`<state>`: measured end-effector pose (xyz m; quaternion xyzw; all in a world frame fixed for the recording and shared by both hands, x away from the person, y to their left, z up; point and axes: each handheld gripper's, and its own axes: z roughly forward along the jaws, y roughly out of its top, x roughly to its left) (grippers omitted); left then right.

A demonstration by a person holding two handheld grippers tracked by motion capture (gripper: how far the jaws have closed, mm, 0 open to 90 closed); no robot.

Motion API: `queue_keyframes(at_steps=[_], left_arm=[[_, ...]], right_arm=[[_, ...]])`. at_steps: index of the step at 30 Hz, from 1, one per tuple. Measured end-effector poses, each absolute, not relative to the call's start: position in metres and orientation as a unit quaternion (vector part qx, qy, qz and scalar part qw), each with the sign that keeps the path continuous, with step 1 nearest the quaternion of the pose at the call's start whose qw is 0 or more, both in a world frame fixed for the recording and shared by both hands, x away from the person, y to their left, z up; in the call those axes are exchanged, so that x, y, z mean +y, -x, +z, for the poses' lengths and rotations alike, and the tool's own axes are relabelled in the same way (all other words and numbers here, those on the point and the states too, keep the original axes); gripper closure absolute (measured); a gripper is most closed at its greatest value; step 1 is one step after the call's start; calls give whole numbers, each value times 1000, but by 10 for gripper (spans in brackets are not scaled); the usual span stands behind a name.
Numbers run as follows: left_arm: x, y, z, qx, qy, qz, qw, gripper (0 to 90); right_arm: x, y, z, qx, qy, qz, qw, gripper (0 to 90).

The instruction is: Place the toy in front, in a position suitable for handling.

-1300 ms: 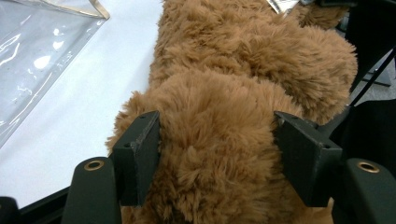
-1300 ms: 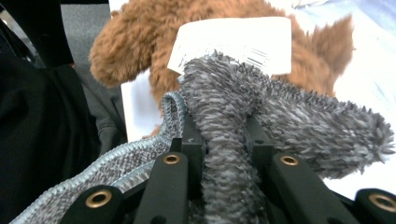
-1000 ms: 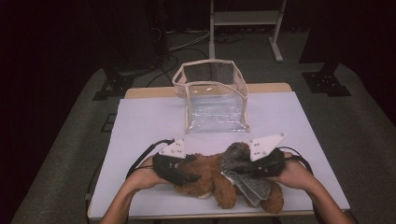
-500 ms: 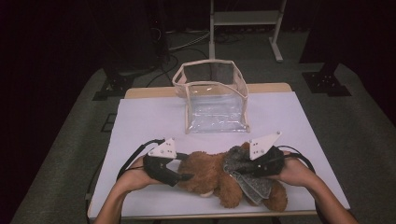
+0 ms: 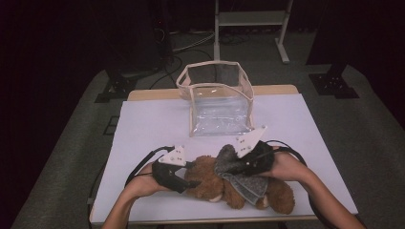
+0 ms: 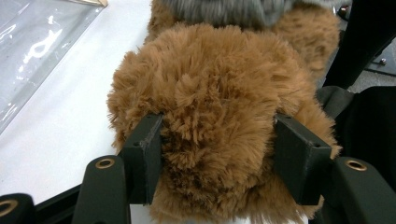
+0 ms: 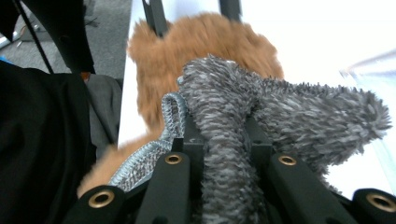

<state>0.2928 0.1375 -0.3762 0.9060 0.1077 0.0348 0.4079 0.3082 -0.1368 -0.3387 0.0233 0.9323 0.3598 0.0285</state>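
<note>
You are partway through getting the grey knitted garment [image 5: 241,179] off or onto the brown teddy bear [image 5: 215,183], which lies on the white bench [image 5: 153,124] at your near edge, in front of the clear plastic bag [image 5: 217,100]; which way the garment is going I cannot tell. Your left tool [image 6: 217,154] has its jaws on either side of a plush lump of the bear, and they have just been closing, with the fur pressed between the pads so that it reads as clamped; your right tool [image 7: 224,154] is nipped tight on a fold of the grey garment. The next move, as I judge it, calls for you to anchor the bear firmly with the left while the right draws the cloth along the body without tearing free. The high view gives you the whole layout, both forearms and the bag beyond; the left gripper view shows how deep the fur sits between the pads; the right gripper view shows the garment's ribbed hem [image 7: 154,154] and the pinched fold.
</note>
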Motion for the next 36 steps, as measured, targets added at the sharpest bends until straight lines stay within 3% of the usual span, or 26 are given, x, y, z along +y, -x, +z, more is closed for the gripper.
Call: queue_keyframes(at_steps=[10, 26, 36], left_arm=[[138, -296, -365, 106, -895, 49, 431, 355], [129, -293, -376, 97, -900, 36, 423, 383], [125, -291, -377, 95, -901, 39, 422, 366]], right_arm=[[-156, -307, -350, 931, -42, 362, 26, 759], [-90, -308, -337, 927, 10, 372, 36, 755], [-106, -311, -341, 937, -2, 348, 36, 753]])
